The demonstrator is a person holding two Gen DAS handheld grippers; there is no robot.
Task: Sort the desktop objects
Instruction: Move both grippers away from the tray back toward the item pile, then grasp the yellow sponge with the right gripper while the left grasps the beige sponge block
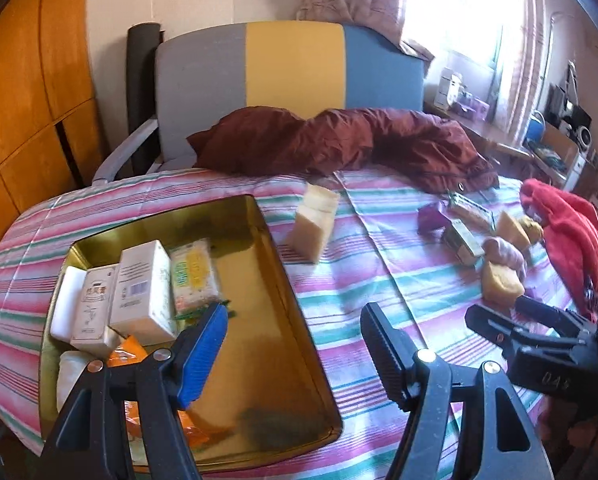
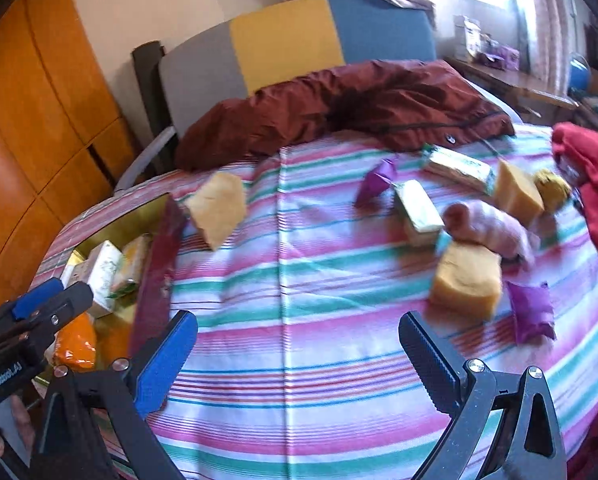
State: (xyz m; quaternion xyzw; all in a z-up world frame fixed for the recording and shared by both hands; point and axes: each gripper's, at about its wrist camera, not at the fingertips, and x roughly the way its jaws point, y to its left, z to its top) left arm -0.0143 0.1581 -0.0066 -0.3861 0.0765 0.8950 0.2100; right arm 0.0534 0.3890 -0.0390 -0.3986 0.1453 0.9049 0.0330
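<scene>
Both claws are spread wide with nothing in them: left claw (image 1: 295, 344) over the gold rectangular metal tin (image 1: 295, 296) holding white boxes, right claw (image 2: 299, 354) over the striped cloth-covered bench (image 2: 299, 280), the yellow sponge block (image 2: 467, 280) just ahead.

- Daylight floods in through the window (image 1: 463, 12) at my upper right, blown out to white glare.
- My right view smears the sponges (image 2: 469, 278) with motion blur.
- Fisheye bends the wardrobe (image 1: 27, 92); corners go black.
</scene>
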